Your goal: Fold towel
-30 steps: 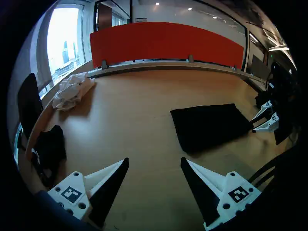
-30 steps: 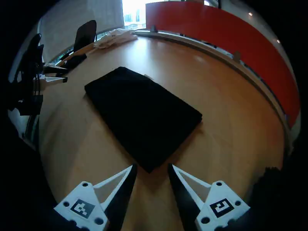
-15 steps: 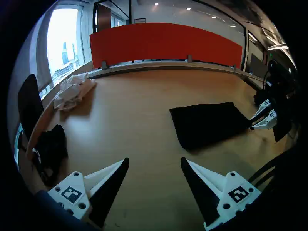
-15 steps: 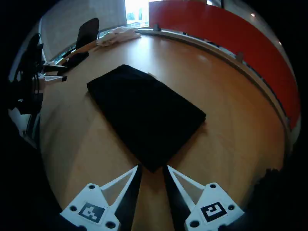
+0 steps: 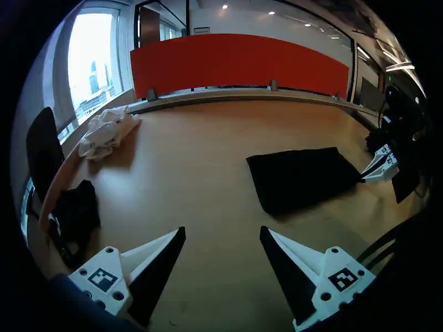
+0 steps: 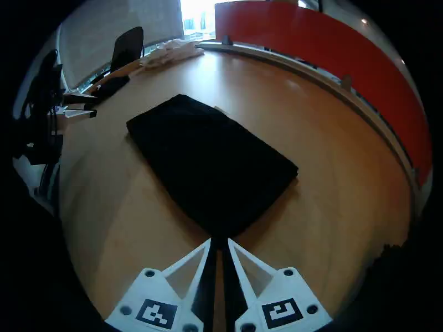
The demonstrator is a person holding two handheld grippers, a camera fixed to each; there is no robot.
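A black towel (image 5: 302, 177) (image 6: 213, 166) lies folded flat as a rectangle on the wooden table (image 5: 194, 166). In the right gripper view, my right gripper (image 6: 219, 243) is shut on the towel's nearest corner, low over the table, with the fingertips almost touching. From the left gripper view, that right gripper (image 5: 372, 170) sits at the towel's far right corner. My left gripper (image 5: 221, 232) stands open above bare wood, well short of the towel and holding nothing. Across the table, the left gripper (image 6: 91, 106) hangs beyond the towel's far left corner.
A crumpled white cloth pile (image 5: 105, 130) (image 6: 171, 50) lies at the far end near the window. A dark bundle (image 5: 75, 213) rests on the table's left edge by a black chair (image 5: 41, 149). A red divider (image 5: 238, 61) runs along the back edge.
My right gripper moved forward and its fingers came together from open onto the towel's near corner. The left gripper has hardly moved.
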